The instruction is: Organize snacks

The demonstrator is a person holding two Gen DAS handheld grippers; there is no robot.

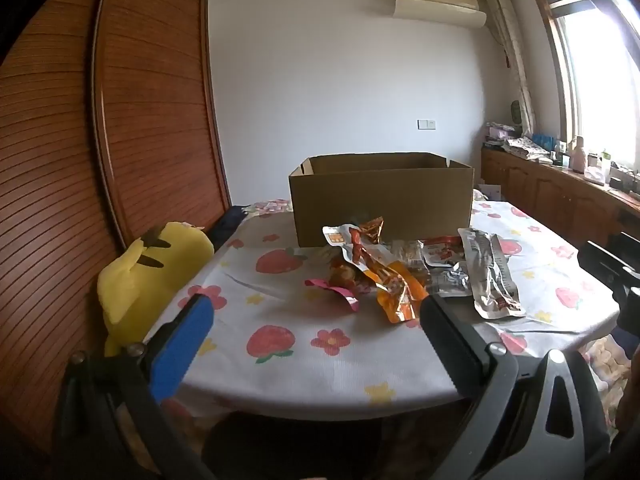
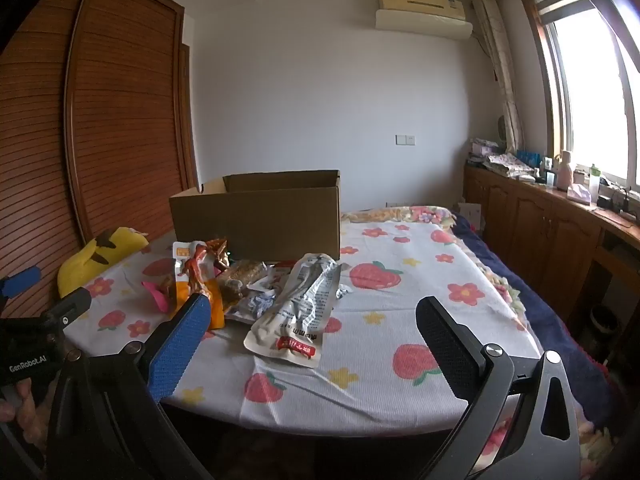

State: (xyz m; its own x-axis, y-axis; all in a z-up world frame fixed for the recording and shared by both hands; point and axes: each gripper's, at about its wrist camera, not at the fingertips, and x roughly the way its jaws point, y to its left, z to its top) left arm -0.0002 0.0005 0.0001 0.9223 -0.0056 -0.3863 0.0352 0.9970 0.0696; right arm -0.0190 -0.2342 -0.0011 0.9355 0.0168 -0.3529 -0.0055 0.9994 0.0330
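Cardboard forms the open box [image 1: 380,200] standing toward the far side of the table [image 1: 320,368], its flaps up and its mouth facing the ceiling, which suits it as the place where the snacks are meant to end up. Just in front of it, the snack packets [image 1: 404,272] lie in a loose heap on the strawberry-print tablecloth [image 2: 400,320], overlapping one another; none can be seen in the box, whose inside is hidden from both views. A long silver packet [image 2: 298,308] lies at the near edge of the heap, closest to the right gripper [image 2: 312,328], so it looks like the easiest first pick. An orange packet [image 1: 396,284] reaches toward the left gripper [image 1: 316,320]. Both claws are spread fully apart and grasp nothing, each hovering over the near rim of the table and tilted slightly downward, a posture that fits lining up on the heap ahead of any grab. A yellow plush toy [image 1: 148,276] sits off the table's left edge, apart from the snacks and probably no part of the job. Sorting appears to be at its very start.
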